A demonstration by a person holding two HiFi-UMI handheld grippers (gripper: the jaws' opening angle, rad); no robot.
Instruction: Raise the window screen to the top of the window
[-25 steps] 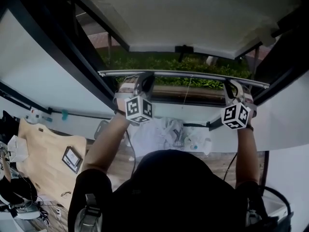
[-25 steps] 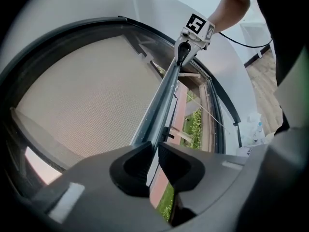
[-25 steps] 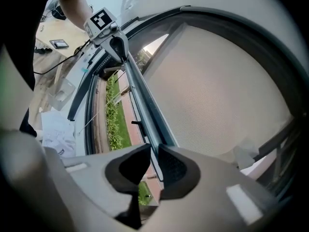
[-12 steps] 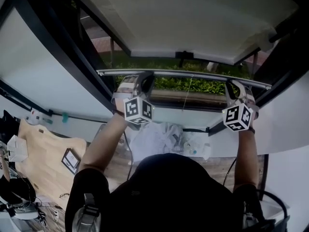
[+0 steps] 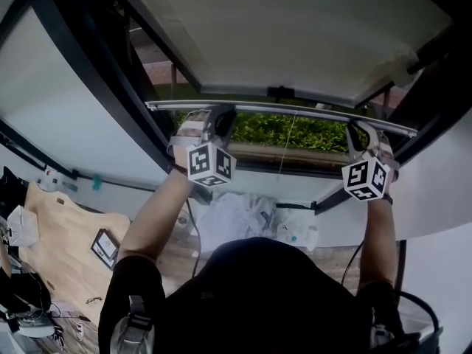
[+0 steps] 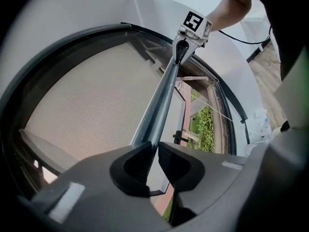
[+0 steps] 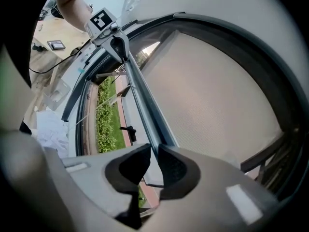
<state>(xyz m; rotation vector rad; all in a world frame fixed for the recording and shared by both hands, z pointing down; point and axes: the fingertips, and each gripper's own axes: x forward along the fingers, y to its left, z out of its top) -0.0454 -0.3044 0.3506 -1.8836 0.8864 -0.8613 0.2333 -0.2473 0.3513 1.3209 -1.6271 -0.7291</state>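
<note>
Between the narrowly parted jaws of the left claw (image 6: 155, 154) and the right claw (image 7: 153, 159), both clamped on it, the bottom rail (image 5: 295, 110) of the window screen (image 5: 295, 35) had risen a little, though the lift seemed unfinished.

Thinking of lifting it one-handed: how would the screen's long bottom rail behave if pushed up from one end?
Probably stiff: the rail runs straight between the left hand-held gripper and right hand-held gripper without sagging. Likely light, being slim with only mesh attached. Lifted at one end, it may well tilt and bind in the frame.
</note>
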